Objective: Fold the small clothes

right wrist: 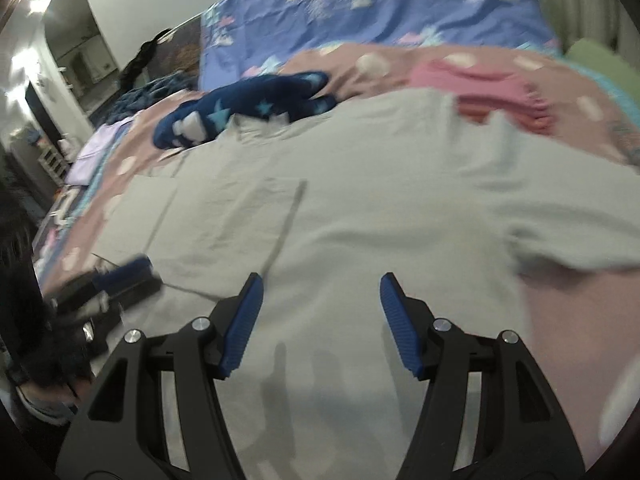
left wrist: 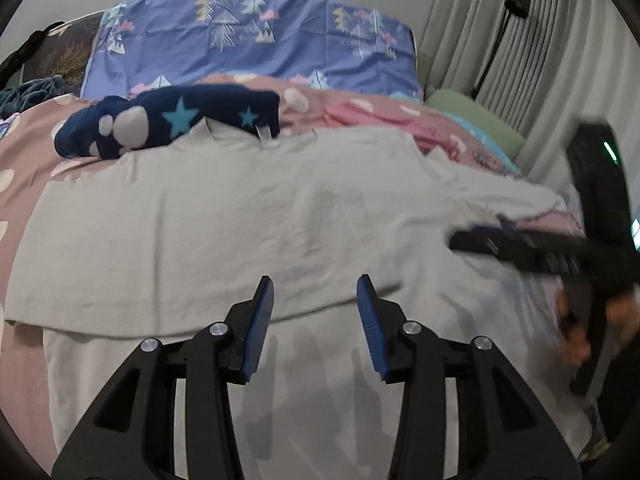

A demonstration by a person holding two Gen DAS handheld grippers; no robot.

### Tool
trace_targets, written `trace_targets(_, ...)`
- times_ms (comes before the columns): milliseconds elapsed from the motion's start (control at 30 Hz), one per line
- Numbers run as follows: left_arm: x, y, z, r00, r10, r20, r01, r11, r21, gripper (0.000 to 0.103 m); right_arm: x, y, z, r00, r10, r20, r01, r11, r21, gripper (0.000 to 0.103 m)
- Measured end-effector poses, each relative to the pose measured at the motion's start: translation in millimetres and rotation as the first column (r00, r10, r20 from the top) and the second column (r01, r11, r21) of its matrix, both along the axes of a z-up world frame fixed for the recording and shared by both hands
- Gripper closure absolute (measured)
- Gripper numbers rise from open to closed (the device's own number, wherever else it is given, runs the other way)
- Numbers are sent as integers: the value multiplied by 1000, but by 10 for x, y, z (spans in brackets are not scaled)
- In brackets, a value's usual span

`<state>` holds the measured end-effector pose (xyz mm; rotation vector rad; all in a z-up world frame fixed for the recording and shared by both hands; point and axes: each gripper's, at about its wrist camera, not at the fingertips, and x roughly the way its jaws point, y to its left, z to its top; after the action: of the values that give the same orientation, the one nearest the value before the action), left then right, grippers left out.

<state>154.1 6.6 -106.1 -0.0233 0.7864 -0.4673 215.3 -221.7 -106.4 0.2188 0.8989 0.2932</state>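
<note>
Pale grey garment, navy star-printed fleece, pink white-spotted bedcover, blue tree-patterned pillow.

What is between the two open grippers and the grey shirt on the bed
Nothing visible. The left gripper and the right gripper are both open directly over the grey shirt. The navy star garment lies at the shirt's far edge.

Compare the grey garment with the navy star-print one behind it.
The grey garment is plain and pale; the navy star-print piece is dark, with teal stars and white blobs. The grey garment is spread flat and covers much of the bed; the navy piece is far smaller and bunched up. The grey garment lies nearest both open tongs; the navy piece rests at its far edge. Both lie on the pink spotted bedcover.
</note>
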Motion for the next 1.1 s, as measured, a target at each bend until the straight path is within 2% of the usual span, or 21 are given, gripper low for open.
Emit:
trace_targets(100,-38,-195,-17,996,-85,6,85,996,37,60,371,93,-76,999,25,-39,-24,999,32,56)
trace_targets(233,35,-558,-135,983,-181,17,176,970,166,58,836,168,-216,988,76,-135,-51,983,176,57)
trace_targets(333,165,-710,-275,982,-188,-2,182,953,243,57,1014,213,-252,985,81,-155,-43,971,235,56)
trace_targets(367,208,-725,-303,983,-183,-11,180,951,253,60,1052,236,-254,984,83,-154,-44,969,242,61)
trace_targets(400,241,-727,-298,985,-174,-11,171,952,253,82,1085,286,-252,985,90,-149,-54,971,232,82)
trace_targets(433,280,-714,-268,986,-165,-11,163,956,246,93,1103,332,-250,983,106,-148,-72,974,216,98)
trace_targets(467,318,-685,-223,989,-150,-12,149,961,234,94,1119,377,-246,981,123,-151,-92,976,199,101)
trace_targets(500,339,-646,-164,991,-137,-8,136,970,203,95,1121,394,-223,982,117,-149,-89,979,183,101)
trace_targets(567,342,-573,33,993,-114,22,111,985,129,95,1072,332,-30,992,97,-83,-79,976,203,101)
trace_targets(667,287,-594,377,987,-131,90,127,991,47,95,978,164,407,995,95,40,-102,965,240,101)
trace_targets(767,269,-804,617,976,-167,143,169,986,-4,95,911,-28,754,990,73,122,-95,979,180,101)
trace_targets(833,306,-1020,640,969,-193,154,198,980,-19,95,902,-156,808,989,35,143,-52,992,119,101)
trace_targets(900,346,-1173,574,967,-212,140,219,975,-36,96,934,-274,747,991,-6,134,-5,997,82,101)
trace_targets(1033,448,-1525,289,967,-239,89,242,970,-20,96,1104,-548,248,997,-75,21,73,996,52,99)
trace_targets(1067,468,-1564,202,969,-239,67,240,971,-3,93,1115,-583,167,995,-98,9,97,994,41,93)
trace_targets(1100,479,-1575,107,972,-232,35,231,973,24,83,1110,-633,80,991,-134,-3,134,991,21,90)
